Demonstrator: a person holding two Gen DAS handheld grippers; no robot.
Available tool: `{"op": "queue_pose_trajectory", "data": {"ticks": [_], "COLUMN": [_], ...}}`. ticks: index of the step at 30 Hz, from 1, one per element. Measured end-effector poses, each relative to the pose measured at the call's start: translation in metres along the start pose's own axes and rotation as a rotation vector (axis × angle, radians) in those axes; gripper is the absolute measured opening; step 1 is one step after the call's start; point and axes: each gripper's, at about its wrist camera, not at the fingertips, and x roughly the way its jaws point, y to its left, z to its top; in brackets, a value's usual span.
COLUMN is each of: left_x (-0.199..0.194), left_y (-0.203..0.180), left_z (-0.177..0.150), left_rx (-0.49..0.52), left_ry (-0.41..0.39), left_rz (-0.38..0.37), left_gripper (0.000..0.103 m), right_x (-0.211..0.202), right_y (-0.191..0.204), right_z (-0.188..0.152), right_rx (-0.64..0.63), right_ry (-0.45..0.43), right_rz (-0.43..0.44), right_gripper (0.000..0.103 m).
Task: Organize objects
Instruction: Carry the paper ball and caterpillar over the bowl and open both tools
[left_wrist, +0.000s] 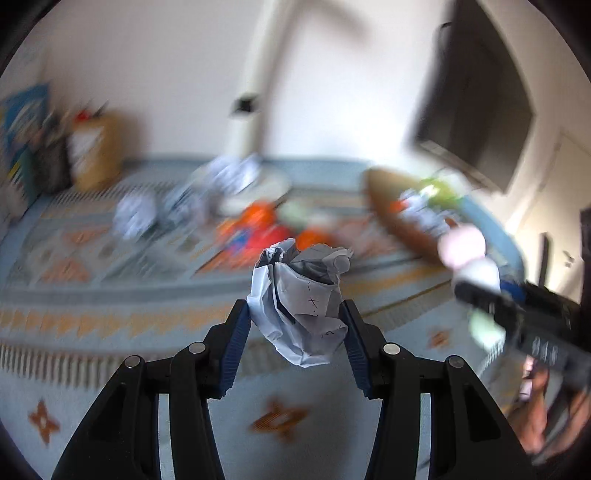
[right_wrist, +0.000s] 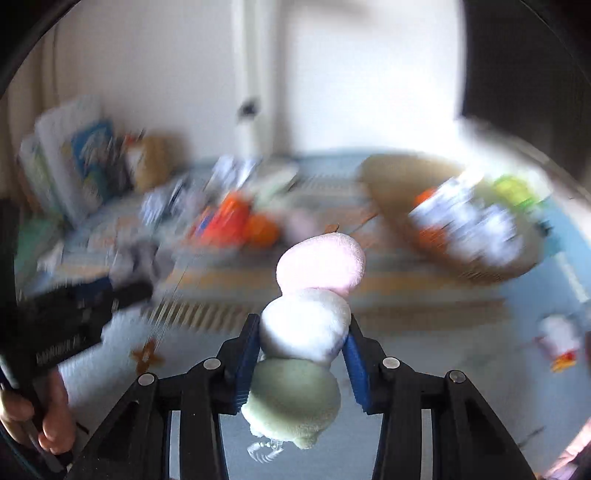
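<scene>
My left gripper (left_wrist: 297, 317) is shut on a crumpled ball of white paper (left_wrist: 301, 306), held up above a patterned rug (left_wrist: 110, 295). My right gripper (right_wrist: 303, 338) is shut on a soft plush toy (right_wrist: 306, 325) made of three balls, pink at the top, white in the middle and green below; the blue pads press on the white ball. The same plush toy (left_wrist: 467, 258) and the right gripper (left_wrist: 476, 295) show at the right of the left wrist view. In the right wrist view the left gripper (right_wrist: 133, 284) appears at the left with its paper.
A brown woven basket (right_wrist: 399, 173) with several items inside lies at the far right of the rug (right_wrist: 443, 332). More crumpled papers (left_wrist: 135, 216) and orange toys (left_wrist: 258, 221) are scattered at the middle back. Books and a brown bag (left_wrist: 99, 151) stand at the left wall.
</scene>
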Motion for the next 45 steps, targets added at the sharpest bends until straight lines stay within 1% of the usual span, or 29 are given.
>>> {"op": "queue_pose_trajectory", "data": {"ticks": [2,4,6,7,9,11,12,13,14,15,16,17,18,20,23,25,27,29,30,31,32,33,35,38,41,42,43,44,45], "left_x": [0.001,0.008,0.023,0.031,0.057,0.083,0.097,0.108,0.122,0.134,0.142,0.149,0.152,0.146,0.119,0.092,0.060,0.026,0.013,-0.003,-0.011,-0.021,-0.027,-0.020,-0.014,-0.012,-0.013,-0.016,-0.019], "left_y": [-0.026,-0.049,-0.076,-0.086,-0.106,-0.123,-0.129,-0.133,-0.136,-0.137,-0.136,-0.132,-0.127,-0.117,-0.096,-0.078,-0.058,-0.036,-0.026,-0.011,0.001,0.015,0.042,0.073,0.094,0.100,0.104,0.106,0.106], "left_z": [0.031,0.059,0.086,0.094,0.110,0.117,0.120,0.121,0.122,0.122,0.121,0.119,0.115,0.108,0.102,0.096,0.088,0.074,0.066,0.055,0.047,0.034,0.013,-0.018,-0.041,-0.045,-0.043,-0.043,-0.044], "left_rx": [0.036,0.061,0.097,0.111,0.130,0.140,0.143,0.147,0.150,0.144,0.133,0.114,0.093,0.067,0.021,-0.019,-0.047,-0.073,-0.081,-0.093,-0.105,-0.127,-0.162,-0.193,-0.223,-0.240,-0.260,-0.269,-0.272], "left_ry": [-0.030,-0.047,-0.067,-0.068,-0.049,-0.029,-0.020,-0.009,0.007,0.026,0.042,0.061,0.075,0.081,0.054,0.025,-0.017,-0.060,-0.075,-0.090,-0.104,-0.127,-0.120,-0.078,-0.085,-0.076,-0.072,-0.105,-0.124], "left_rz": [-0.069,-0.127,-0.162,-0.169,-0.187,-0.198,-0.196,-0.196,-0.184,-0.169,-0.156,-0.155,-0.163,-0.168,-0.164,-0.159,-0.129,-0.058,-0.017,0.044,0.085,0.130,0.175,0.203,0.244,0.251,0.240,0.223,0.227], "left_gripper": [0.047,0.047,0.047,0.047,0.047,0.047,0.051,0.052,0.057,0.070,0.076,0.078,0.078,0.078,0.079,0.079,0.079,0.081,0.089,0.094,0.102,0.102,0.102,0.102,0.102,0.102,0.102,0.102,0.102], "right_x": [-0.023,-0.034,-0.038,-0.034,-0.024,-0.004,0.006,0.018,0.029,0.041,0.045,0.049,0.051,0.049,0.040,0.027,0.013,0.006,0.002,0.000,0.000,0.001,0.011,0.037,0.059,0.065,0.071,0.072,0.068], "right_y": [-0.038,-0.065,-0.091,-0.105,-0.124,-0.140,-0.146,-0.151,-0.154,-0.160,-0.164,-0.167,-0.170,-0.170,-0.158,-0.139,-0.112,-0.089,-0.069,-0.058,-0.046,-0.032,-0.005,0.026,0.046,0.046,0.050,0.056,0.059], "right_z": [0.031,0.055,0.075,0.086,0.098,0.109,0.113,0.117,0.119,0.117,0.115,0.112,0.106,0.094,0.083,0.082,0.084,0.084,0.082,0.078,0.073,0.065,0.048,0.020,-0.003,-0.011,-0.017,-0.017,-0.018], "right_rx": [0.066,0.110,0.149,0.168,0.207,0.232,0.238,0.237,0.234,0.237,0.245,0.257,0.274,0.289,0.272,0.244,0.191,0.151,0.125,0.110,0.095,0.076,0.040,-0.006,-0.058,-0.064,-0.074,-0.103,-0.117], "right_ry": [-0.072,-0.114,-0.133,-0.132,-0.115,-0.082,-0.069,-0.050,-0.028,0.006,0.019,0.030,0.037,0.046,0.043,0.028,0.017,0.009,0.001,-0.005,-0.011,-0.012,0.004,0.026,0.026,0.023,0.040,0.048,0.022], "right_rz": [-0.021,-0.059,-0.101,-0.111,-0.119,-0.116,-0.103,-0.093,-0.099,-0.125,-0.126,-0.113,-0.091,-0.067,-0.046,0.004,0.041,0.071,0.103,0.121,0.134,0.147,0.170,0.175,0.133,0.130,0.107,0.062,0.055], "right_gripper": [0.042,0.042,0.042,0.042,0.042,0.043,0.043,0.044,0.047,0.050,0.051,0.051,0.051,0.051,0.051,0.051,0.051,0.052,0.056,0.061,0.062,0.063,0.063,0.063,0.063,0.063,0.063,0.063,0.064]}}
